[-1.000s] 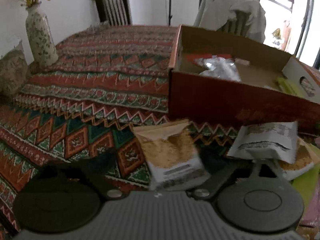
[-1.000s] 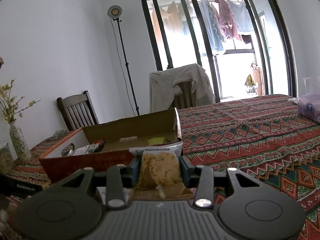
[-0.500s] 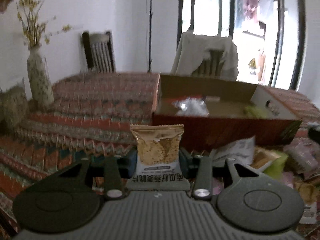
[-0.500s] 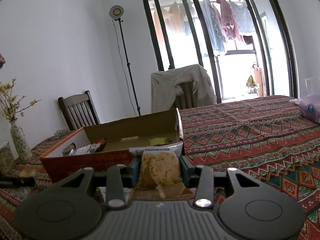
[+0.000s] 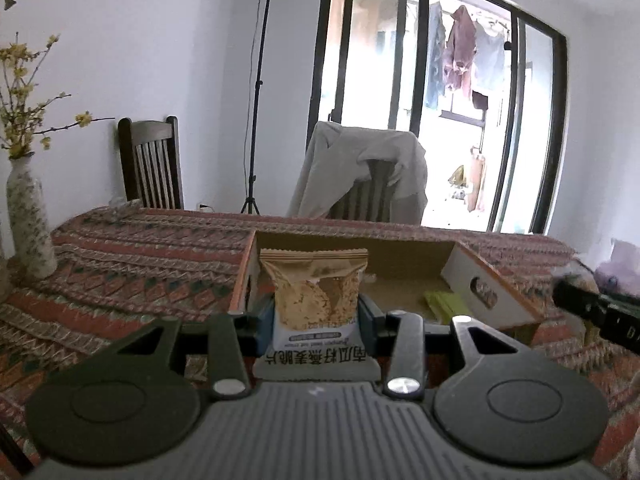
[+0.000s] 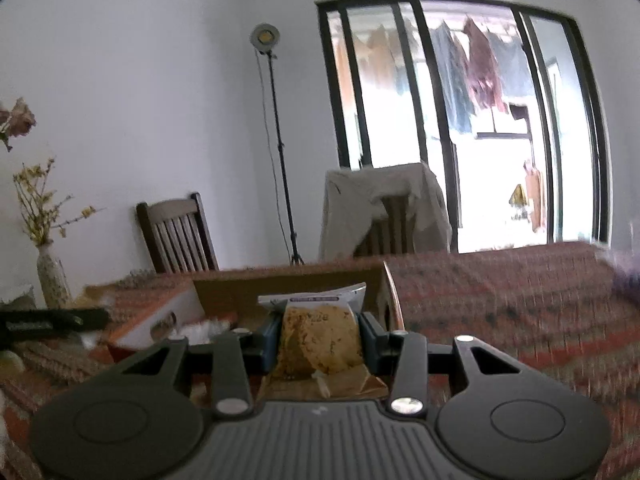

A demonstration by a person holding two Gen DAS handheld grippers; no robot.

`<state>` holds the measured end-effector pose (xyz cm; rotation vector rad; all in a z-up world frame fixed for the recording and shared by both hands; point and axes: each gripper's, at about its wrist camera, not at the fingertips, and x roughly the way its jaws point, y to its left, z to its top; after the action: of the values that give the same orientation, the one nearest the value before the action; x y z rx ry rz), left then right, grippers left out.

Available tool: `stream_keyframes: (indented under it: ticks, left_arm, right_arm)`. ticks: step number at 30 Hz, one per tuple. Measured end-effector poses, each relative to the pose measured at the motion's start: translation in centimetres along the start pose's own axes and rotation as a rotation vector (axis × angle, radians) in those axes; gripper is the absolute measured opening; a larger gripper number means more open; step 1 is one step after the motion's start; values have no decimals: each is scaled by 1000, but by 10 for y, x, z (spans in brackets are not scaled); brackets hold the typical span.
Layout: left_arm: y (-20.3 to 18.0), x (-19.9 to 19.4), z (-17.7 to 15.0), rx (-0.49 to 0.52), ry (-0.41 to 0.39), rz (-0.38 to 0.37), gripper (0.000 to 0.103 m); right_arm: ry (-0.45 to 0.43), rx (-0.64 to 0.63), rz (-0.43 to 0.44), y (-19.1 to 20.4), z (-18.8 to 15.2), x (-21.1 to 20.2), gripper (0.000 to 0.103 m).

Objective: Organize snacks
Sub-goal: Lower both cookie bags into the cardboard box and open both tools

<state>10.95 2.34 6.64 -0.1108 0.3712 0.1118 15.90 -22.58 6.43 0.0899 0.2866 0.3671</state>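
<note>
My left gripper (image 5: 316,316) is shut on a tan and white cracker packet (image 5: 314,292) and holds it upright, lifted in front of the open cardboard box (image 5: 492,300). A yellow-green packet (image 5: 444,304) lies inside the box. My right gripper (image 6: 318,340) is shut on a second cracker packet (image 6: 316,340), held in front of the same box (image 6: 160,320), whose white end wall faces it. The right gripper's dark body shows at the right edge of the left wrist view (image 5: 596,312). The left gripper's body shows at the left edge of the right wrist view (image 6: 48,322).
The table carries a patterned red cloth (image 5: 132,264). A speckled vase with yellow twigs (image 5: 28,224) stands at the left. A wooden chair (image 5: 152,168), a chair draped with grey cloth (image 5: 360,176) and a lamp stand (image 5: 256,92) are behind the table.
My left gripper closed on a cracker packet lying on the table and lifted it to box height. My right gripper, still holding its packet, swung left toward the box.
</note>
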Motion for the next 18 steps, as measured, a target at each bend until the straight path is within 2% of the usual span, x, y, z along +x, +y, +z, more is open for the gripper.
stream_keyframes:
  ticks: [8, 12, 18]
  left_arm:
    - [-8, 47, 24, -27, -25, -4, 43]
    - [-6, 75, 25, -46, -28, 9, 43]
    - [7, 93, 11, -44, 8, 3, 43]
  right_arm:
    - [12, 18, -15, 7, 36, 65, 40]
    - [21, 62, -35, 0, 29, 99, 40]
    - [76, 66, -15, -6, 9, 114, 40]
